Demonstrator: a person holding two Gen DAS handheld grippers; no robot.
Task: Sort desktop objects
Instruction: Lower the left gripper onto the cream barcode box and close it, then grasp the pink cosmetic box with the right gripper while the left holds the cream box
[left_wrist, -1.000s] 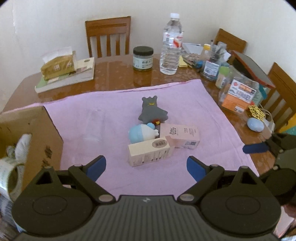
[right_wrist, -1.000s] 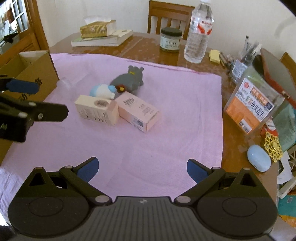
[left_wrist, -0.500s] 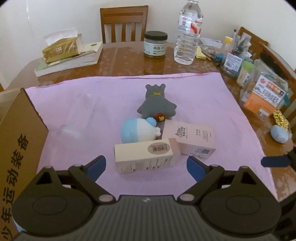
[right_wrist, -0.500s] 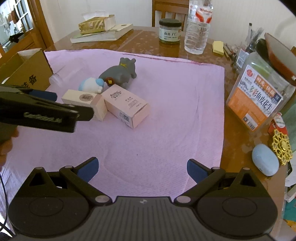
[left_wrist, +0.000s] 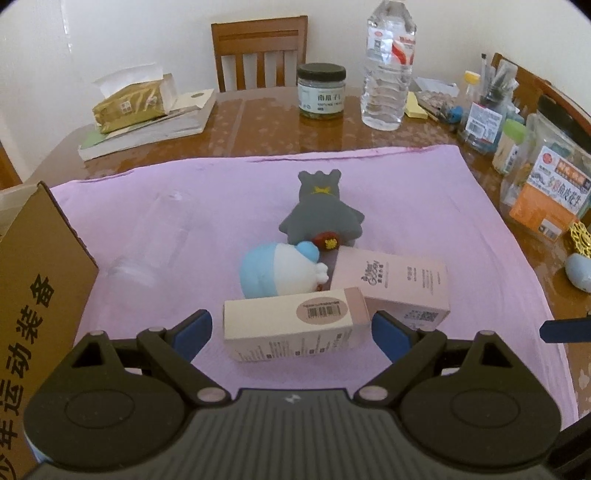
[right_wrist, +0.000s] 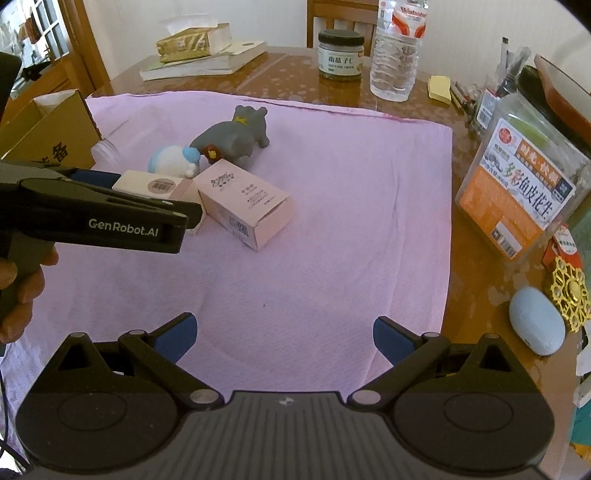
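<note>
Closing our left gripper (left_wrist: 291, 330) around the cream box (left_wrist: 295, 328) at lower centre, pads not yet touching; right gripper (right_wrist: 283, 338) is hanging wide, empty. Pink box (left_wrist: 399, 284), both toys still unsorted.

Wooden table (left_wrist: 258, 122); pink cloth (left_wrist: 424, 206) centre. Off the cloth: jar (left_wrist: 321, 90) at 12, bottle (left_wrist: 388, 66) at 1, books (left_wrist: 147, 129) at 10, blue case (right_wrist: 535, 325) at 4.
</note>
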